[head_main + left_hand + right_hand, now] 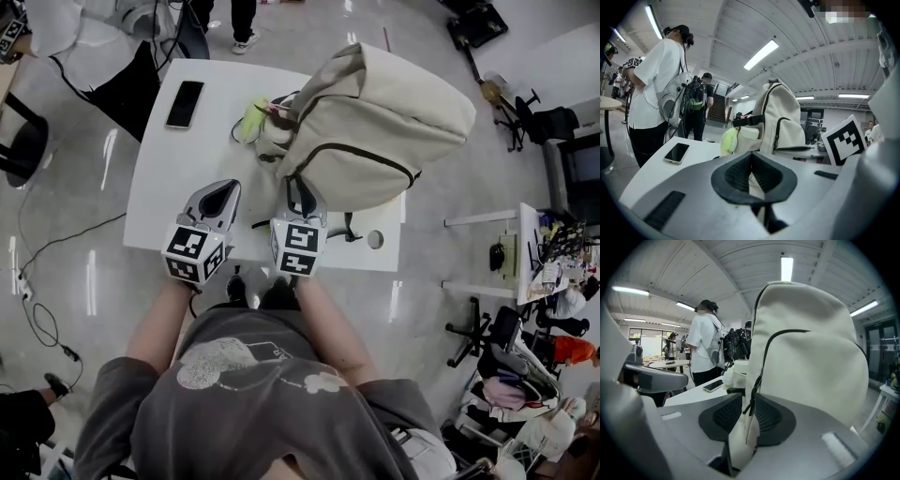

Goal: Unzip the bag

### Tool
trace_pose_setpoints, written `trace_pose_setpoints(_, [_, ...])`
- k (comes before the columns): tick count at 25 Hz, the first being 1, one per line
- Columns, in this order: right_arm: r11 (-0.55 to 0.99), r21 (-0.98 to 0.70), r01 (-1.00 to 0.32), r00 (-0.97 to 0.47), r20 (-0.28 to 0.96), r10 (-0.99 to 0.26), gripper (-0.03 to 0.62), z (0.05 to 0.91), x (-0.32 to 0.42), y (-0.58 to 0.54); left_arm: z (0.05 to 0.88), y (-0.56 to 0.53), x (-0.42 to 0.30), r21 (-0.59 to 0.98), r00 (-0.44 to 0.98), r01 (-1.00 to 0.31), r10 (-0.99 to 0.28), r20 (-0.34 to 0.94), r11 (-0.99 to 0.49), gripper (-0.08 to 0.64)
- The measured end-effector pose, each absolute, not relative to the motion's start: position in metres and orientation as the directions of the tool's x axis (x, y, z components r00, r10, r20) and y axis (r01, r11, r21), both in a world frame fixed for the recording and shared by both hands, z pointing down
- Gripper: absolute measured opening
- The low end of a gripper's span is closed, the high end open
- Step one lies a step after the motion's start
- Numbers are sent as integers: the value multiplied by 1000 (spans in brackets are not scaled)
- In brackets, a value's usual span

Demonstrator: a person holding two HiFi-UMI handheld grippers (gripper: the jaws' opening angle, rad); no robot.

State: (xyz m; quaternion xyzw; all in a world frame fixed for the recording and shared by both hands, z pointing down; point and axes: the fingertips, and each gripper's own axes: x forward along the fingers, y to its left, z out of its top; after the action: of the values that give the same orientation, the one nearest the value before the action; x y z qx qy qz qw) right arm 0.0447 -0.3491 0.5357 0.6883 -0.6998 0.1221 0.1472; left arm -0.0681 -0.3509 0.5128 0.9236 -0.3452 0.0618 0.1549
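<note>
The right claw [748,393] has its ribbed black pads spread, with a thin dark zipper cord [757,380] and a fold of the rounded cream fabric bag [811,357] between them. The left claw [752,152] is pressed together and empty, with the bag ahead of it.

I see a cream backpack [384,122] with black zip lines on a white counter [173,192]. The phone [185,103] is black and the soft toy [251,120] is yellow-green. The left claw [223,192] and right claw [302,195] are grey with black pads [736,173]. Their cubes [195,251] carry black-and-white square markers.
</note>
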Motion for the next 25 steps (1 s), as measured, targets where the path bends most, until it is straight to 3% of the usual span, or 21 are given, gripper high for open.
trace_pose_setpoints(9, [-97,120,-988,136,381,-914,89,547,61,-368,523,-358,-66,260,759,-651,-607,235,-713,6])
trace_pose_setpoints(12, [-130,132,-983,171,372,-912,34,546,68,-373,524,-359,-68,265,762,-648,-602,239,-714,6])
trace_pose_setpoints(18, [-14,41,-999,28,356,-934,32,538,53,-363,529,-358,-64,264,770,-638,-586,252,-724,6])
trace_pose_setpoints(25, [192,26,-981,-179,254,-951,29,494,22,-352,530,-357,-47,232,794,-605,-555,249,-762,6])
